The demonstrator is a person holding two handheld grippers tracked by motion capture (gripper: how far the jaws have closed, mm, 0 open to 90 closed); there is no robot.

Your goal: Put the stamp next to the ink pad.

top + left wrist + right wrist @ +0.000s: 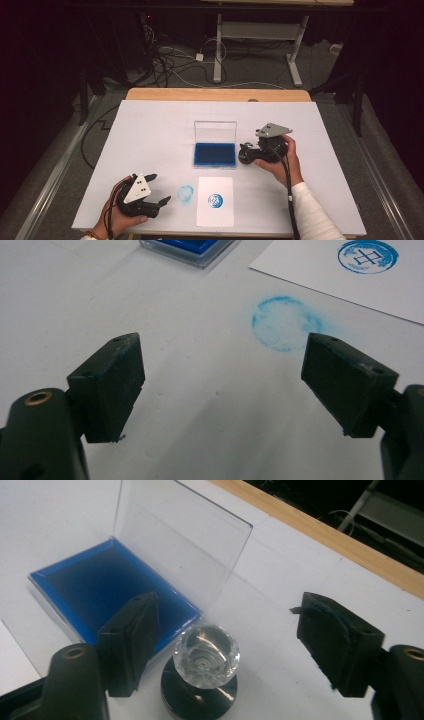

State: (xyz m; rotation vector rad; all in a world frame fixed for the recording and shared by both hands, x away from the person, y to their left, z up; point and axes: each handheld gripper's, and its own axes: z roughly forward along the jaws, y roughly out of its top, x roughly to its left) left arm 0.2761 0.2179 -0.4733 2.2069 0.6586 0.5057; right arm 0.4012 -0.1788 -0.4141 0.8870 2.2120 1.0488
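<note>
A stamp with a faceted clear knob (pixel 206 655) on a black round base stands upright on the white table cover, beside the blue ink pad (pixel 107 587) whose clear lid (pixel 180 545) stands raised. My right gripper (pixel 240 640) is open, one jaw on each side of the stamp and neither pad touching it. In the high view my right gripper (pixel 247 153) sits just right of the ink pad (pixel 215 154). My left gripper (pixel 159 188) rests open and holds nothing, near a blue smudge (pixel 285 322). A white sheet (pixel 215 210) bears a round blue print (pixel 215 201).
The white cover (pixel 150 130) spans most of the table, with a strip of wooden edge (pixel 215 94) at the far side. Cables and a desk frame (pixel 260 45) lie on the floor beyond. The blue smudge (pixel 185 194) sits left of the sheet.
</note>
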